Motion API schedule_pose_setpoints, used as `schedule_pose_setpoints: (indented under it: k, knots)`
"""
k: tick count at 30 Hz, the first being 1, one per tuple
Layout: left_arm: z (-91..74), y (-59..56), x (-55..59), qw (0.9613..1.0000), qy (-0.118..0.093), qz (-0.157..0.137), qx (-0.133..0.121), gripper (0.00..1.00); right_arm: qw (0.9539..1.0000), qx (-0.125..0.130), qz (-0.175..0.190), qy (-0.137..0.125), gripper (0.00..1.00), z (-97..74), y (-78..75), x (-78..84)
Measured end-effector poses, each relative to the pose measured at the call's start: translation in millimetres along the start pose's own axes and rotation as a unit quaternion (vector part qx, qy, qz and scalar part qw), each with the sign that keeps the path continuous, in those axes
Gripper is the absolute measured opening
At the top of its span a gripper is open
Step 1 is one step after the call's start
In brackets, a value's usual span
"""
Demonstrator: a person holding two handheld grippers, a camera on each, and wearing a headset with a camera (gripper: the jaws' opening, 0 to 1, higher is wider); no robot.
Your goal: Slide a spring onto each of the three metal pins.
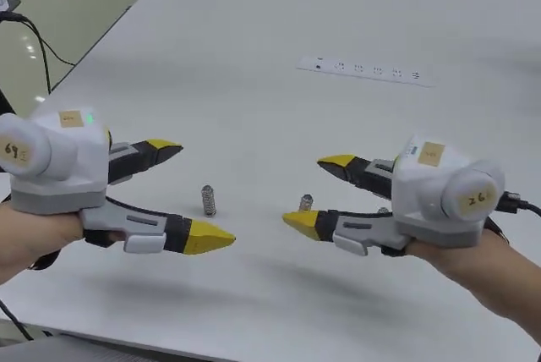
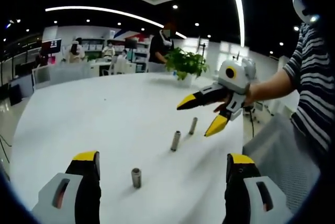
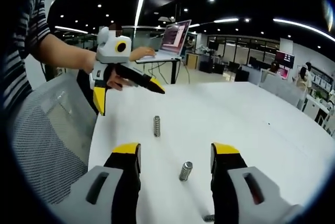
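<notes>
Three small metal pieces stand upright in a row on the white table (image 1: pixel 254 32). The left one (image 1: pixel 208 200) shows spring coils and is seen again as the far piece (image 3: pixel 156 125). The middle piece (image 1: pixel 306 202) stands just ahead of my right gripper's jaws (image 3: pixel 185 170). The third piece (image 1: pixel 382 210) is mostly hidden behind my right gripper (image 1: pixel 304 190). My left gripper (image 1: pixel 199 193) is open and empty, with the nearest piece (image 2: pixel 136 177) between its jaws' line of sight. My right gripper is open and empty too.
A white power strip (image 1: pixel 368 70) lies at the back of the table. A black cable (image 1: pixel 42 45) runs off the left edge. A mesh chair (image 3: pixel 47 145) stands beside the table, with a laptop (image 3: pixel 175 35) and a potted plant (image 2: pixel 186 64) beyond.
</notes>
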State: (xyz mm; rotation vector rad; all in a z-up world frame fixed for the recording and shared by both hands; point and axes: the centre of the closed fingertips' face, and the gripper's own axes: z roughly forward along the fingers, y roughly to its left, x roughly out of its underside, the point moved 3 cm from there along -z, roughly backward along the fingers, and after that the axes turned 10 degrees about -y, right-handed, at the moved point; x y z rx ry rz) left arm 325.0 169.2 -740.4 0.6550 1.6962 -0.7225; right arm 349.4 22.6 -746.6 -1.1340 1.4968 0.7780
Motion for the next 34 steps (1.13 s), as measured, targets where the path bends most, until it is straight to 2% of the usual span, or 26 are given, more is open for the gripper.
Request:
schedule_pose_setpoints:
  k: [7, 11, 13, 17, 20, 24, 29, 34]
  knots:
    - [-3.1, 0.6, 1.8, 1.0, 0.002, 0.003, 0.0, 0.98, 0.9995, 0.026, 0.014, -0.011, 0.65, -25.9, -6.7, 4.9]
    - [-7.5, 0.8, 0.8, 1.0, -0.003, 0.004, -0.003, 0.98, 0.9983, 0.047, 0.032, -0.013, 0.71, -42.7, -11.9, 12.9]
    - [-8.1, 0.7, 0.8, 1.0, -0.003, 0.005, -0.004, 0.98, 0.9977, 0.056, 0.036, -0.007, 0.75, -51.4, -15.5, 19.7]
    - [-11.2, -4.3, 3.5, 0.9998, 0.003, 0.018, 0.004, 0.98, 0.9962, 0.07, 0.05, -0.013, 0.83, -66.8, -16.5, 26.2]
    - [-14.8, -4.5, 10.3, 0.9997, 0.01, 0.018, 0.014, 0.98, 0.9965, 0.073, 0.04, 0.007, 0.83, -75.2, -14.6, 37.8]
    - [-20.4, -1.5, 11.3, 0.9999, -0.002, 0.002, 0.01, 0.98, 0.9962, 0.074, 0.04, 0.023, 0.83, -84.9, -10.6, 50.3]
    - [-28.5, 3.1, 17.6, 1.0, 0.009, 0.002, 0.0, 0.98, 0.995, 0.082, 0.05, 0.027, 0.82, -94.7, -10.1, 54.5]
    - [-33.9, 6.9, 19.3, 0.9999, 0.012, -0.002, -0.013, 0.98, 0.9934, 0.094, 0.056, 0.032, 0.81, -104.0, -14.0, 59.6]
